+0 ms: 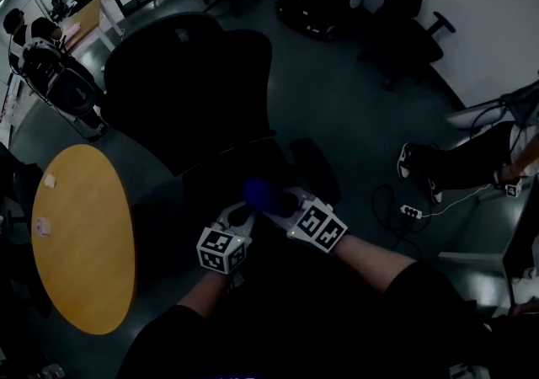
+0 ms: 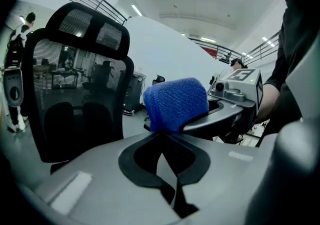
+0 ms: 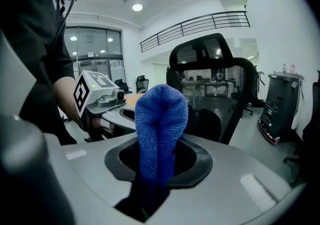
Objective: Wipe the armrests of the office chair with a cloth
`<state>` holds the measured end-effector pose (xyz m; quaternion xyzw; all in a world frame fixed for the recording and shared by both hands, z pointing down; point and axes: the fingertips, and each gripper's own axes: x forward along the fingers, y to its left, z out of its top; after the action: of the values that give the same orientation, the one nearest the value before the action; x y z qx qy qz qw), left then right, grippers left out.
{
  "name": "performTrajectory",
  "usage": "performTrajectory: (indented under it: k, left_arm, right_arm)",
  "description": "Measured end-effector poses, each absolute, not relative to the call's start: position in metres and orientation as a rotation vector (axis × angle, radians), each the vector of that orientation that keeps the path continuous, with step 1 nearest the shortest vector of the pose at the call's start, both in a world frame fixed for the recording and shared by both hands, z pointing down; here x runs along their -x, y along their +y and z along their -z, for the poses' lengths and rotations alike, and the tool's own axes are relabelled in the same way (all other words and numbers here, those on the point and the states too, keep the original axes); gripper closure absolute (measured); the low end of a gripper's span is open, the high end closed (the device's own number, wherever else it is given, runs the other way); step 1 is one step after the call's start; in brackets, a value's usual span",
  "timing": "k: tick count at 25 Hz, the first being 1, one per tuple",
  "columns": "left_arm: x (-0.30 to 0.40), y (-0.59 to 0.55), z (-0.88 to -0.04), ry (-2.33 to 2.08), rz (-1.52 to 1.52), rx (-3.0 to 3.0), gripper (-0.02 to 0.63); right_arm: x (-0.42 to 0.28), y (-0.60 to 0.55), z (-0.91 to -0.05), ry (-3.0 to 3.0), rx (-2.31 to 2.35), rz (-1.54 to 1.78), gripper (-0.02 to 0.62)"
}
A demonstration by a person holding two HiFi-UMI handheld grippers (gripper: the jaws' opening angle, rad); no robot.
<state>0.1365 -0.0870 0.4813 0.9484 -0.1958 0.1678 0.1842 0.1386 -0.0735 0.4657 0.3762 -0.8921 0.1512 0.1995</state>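
Note:
The black office chair [image 1: 189, 87] stands in front of me with its mesh back [image 2: 75, 69] upright. One dark armrest [image 1: 316, 168] lies just beyond my grippers. My right gripper [image 1: 278, 200] [image 3: 157, 169] is shut on a folded blue cloth [image 1: 259, 194] [image 3: 160, 129], which sticks up out of its jaws. My left gripper [image 1: 240, 216] [image 2: 162, 151] is right beside it, jaws together with nothing in them. The left gripper view shows the cloth [image 2: 175, 101] just ahead, held in the right gripper [image 2: 220, 114]. The room is dim.
A round wooden table [image 1: 84, 242] stands at the left. A seated person's legs [image 1: 455, 162] and a power strip [image 1: 410, 212] are on the right. Another office chair [image 1: 404, 24] stands at the back right. People [image 1: 38, 40] are at the far left.

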Motion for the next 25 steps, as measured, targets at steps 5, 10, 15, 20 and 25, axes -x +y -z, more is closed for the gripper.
performTrajectory:
  k: [5, 10, 15, 20, 25]
  left_arm:
    - [-0.171, -0.098, -0.488, -0.599, -0.481, -2.683, 0.589]
    - [-0.198, -0.109, -0.496, -0.651, -0.484, -2.665, 0.589]
    - [-0.219, -0.108, -0.509, -0.672, -0.505, -2.621, 0.589]
    - [-0.234, -0.095, -0.525, -0.658, -0.523, -2.593, 0.589]
    - [-0.251, -0.088, -0.534, -0.64, -0.537, -2.578, 0.589]
  right_arm:
    - [-0.175, -0.083, -0.472, -2.519, -1.007, -0.425, 0.485]
    - [-0.204, -0.095, -0.479, -2.541, -0.96, -0.429, 0.485]
    - [-0.235, -0.114, -0.481, -2.551, -0.94, -0.424, 0.485]
    - [-0.26, -0.141, -0.481, -2.552, -0.93, -0.386, 0.485]
    - [-0.274, -0.161, -0.482, -2.564, -0.917, -0.384, 0.485]
